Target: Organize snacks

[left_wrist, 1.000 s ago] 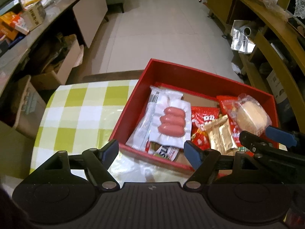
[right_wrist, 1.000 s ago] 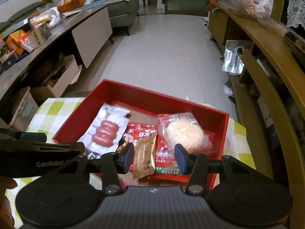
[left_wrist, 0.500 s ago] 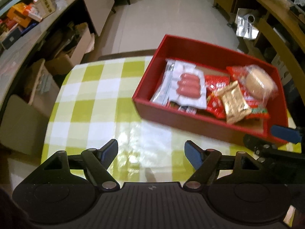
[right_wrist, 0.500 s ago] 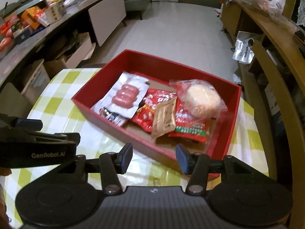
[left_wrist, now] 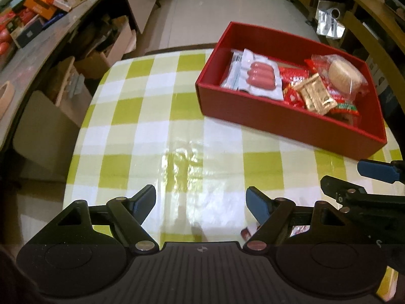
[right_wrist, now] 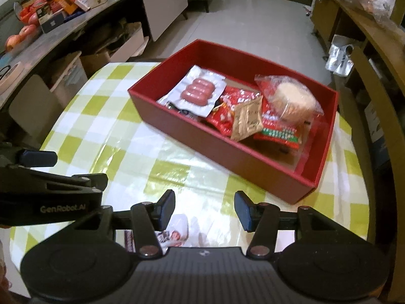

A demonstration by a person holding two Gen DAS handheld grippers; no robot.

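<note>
A red box (left_wrist: 286,124) (right_wrist: 243,162) stands on the checked table at the far right. In it lie a sausage pack (left_wrist: 260,77) (right_wrist: 198,91), red snack packs (right_wrist: 227,116), a tan packet (left_wrist: 316,93) (right_wrist: 248,119) and a bagged bun (left_wrist: 344,74) (right_wrist: 293,98). My left gripper (left_wrist: 201,200) is open and empty above the near table. My right gripper (right_wrist: 205,209) is open and empty, near a white and red snack pack (right_wrist: 174,233) on the table under its left finger. That pack shows partly by the left gripper's right finger (left_wrist: 249,231).
The green and white checked tablecloth (left_wrist: 152,116) covers the table. A long counter (right_wrist: 50,33) with boxes and fruit runs along the left. Cardboard boxes (left_wrist: 101,58) sit on the floor beside it. Wooden shelving (right_wrist: 374,58) stands to the right.
Both grippers have pulled back and up from the red box toward the near table edge. The box now looks farther away, and a loose pack has come into view near the fingers.
</note>
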